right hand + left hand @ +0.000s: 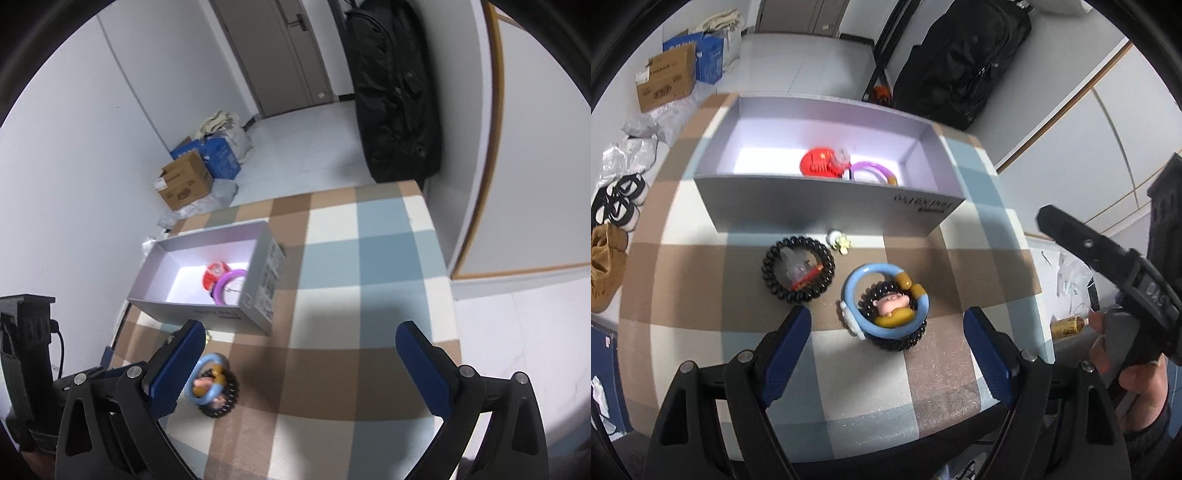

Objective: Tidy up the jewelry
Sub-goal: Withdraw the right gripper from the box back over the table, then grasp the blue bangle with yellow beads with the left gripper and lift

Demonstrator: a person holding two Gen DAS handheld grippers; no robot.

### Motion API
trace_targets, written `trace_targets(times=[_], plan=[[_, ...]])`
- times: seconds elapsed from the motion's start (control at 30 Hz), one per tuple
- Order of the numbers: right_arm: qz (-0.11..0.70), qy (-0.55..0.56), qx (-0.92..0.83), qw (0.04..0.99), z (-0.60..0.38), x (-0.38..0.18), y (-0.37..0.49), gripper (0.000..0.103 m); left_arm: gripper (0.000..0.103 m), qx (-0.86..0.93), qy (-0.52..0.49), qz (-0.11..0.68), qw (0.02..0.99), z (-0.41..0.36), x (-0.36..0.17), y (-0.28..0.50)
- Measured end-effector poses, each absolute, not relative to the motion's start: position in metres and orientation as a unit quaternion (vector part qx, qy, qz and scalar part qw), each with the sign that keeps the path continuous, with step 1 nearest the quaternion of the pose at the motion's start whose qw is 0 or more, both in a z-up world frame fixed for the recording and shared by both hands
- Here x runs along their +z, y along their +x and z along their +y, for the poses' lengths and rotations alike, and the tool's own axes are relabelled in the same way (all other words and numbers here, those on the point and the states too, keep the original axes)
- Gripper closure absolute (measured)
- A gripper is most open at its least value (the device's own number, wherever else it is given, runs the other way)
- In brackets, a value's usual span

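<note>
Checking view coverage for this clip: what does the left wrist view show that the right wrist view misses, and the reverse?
Left only: a black coil tie with a small flower charm beside it, and shoes on the floor. Right only: the door and the box's label side. Both: the box holding a red piece and purple ring, and the blue ring on its coil.

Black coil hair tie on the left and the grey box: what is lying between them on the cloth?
Mostly bare checked cloth. In the left wrist view, only a small pale flower piece lies nearby, right of the black coil hair tie, by the grey box.
</note>
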State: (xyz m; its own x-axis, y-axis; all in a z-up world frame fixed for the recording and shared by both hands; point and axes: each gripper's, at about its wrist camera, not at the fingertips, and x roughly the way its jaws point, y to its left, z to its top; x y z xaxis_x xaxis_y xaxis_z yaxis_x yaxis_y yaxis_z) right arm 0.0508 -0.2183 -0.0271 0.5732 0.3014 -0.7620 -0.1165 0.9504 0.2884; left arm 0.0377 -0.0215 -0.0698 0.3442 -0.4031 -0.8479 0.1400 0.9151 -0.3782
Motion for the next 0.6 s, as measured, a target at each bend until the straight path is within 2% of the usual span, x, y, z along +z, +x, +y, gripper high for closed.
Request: trace_targets(times=[0.6], plan=[[0.448,0.097,0.122,0.880,-0.228,-0.028,0.044,0.000,0.022,-0.107,-0.060,0.587,0.800,-0.053,-0.093,0.053]])
